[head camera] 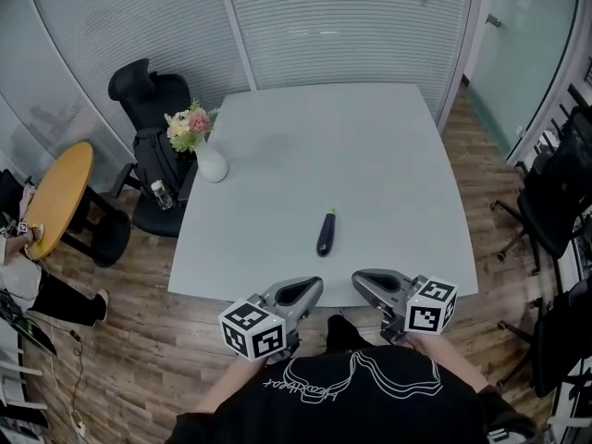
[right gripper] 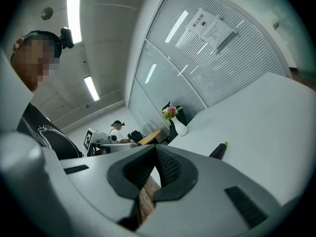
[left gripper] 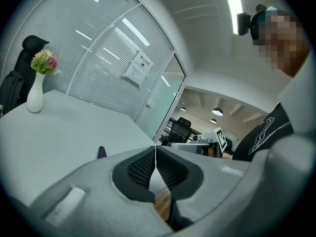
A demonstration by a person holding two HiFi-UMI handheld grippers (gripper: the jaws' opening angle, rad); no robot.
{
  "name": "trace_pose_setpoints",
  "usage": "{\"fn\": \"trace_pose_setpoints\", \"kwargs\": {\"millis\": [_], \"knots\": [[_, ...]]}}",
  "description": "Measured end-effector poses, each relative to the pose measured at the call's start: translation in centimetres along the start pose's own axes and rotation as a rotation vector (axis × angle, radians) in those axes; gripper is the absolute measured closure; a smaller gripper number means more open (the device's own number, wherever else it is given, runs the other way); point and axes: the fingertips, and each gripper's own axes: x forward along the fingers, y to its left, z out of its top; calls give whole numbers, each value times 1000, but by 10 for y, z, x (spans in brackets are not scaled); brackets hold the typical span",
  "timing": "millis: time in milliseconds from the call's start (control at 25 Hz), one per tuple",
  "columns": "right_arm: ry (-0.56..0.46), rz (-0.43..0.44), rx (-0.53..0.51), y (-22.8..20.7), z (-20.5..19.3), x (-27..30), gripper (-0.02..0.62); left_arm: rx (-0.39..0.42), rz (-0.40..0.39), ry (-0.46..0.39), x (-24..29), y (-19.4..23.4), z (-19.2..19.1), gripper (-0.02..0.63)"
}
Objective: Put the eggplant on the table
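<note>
The person's black shirt [head camera: 356, 391] fills the bottom of the head view. Just past it both tools are held level at the near edge of the table [head camera: 324, 137]. The left gripper [head camera: 313, 287] has its jaws pressed together with nothing between the pads, and its own view shows only floor through the gap below the tips. The right gripper [head camera: 361, 278] looks the same, closed and empty. Beyond them the eggplant [head camera: 326, 233] lies on the pale tabletop, apart from both tools, with its stem end pointing away from the person. It sits nearer the front edge than the middle, so the task reads as done. What remains is mostly a risk of undoing it. The eggplant is round and smooth, and it could probably roll if nudged. A gripper swung forward while being lowered or put down could catch its near end and push it sideways or toward the front edge. A knock against the table might do the same. Farther off, the white vase of flowers [head camera: 211, 163] stands close to the table's left edge, where a wide left-hand sweep could tip it. The black office chair [head camera: 148, 104] beyond is out of harm's way.
</note>
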Motion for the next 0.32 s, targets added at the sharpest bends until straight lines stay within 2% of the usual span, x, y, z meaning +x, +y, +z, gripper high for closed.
{"fn": "trace_pose_setpoints", "kwargs": {"millis": [320], "knots": [[11, -19, 6, -2, 0, 8, 587, -10, -5, 18, -2, 7, 0, 588]]}}
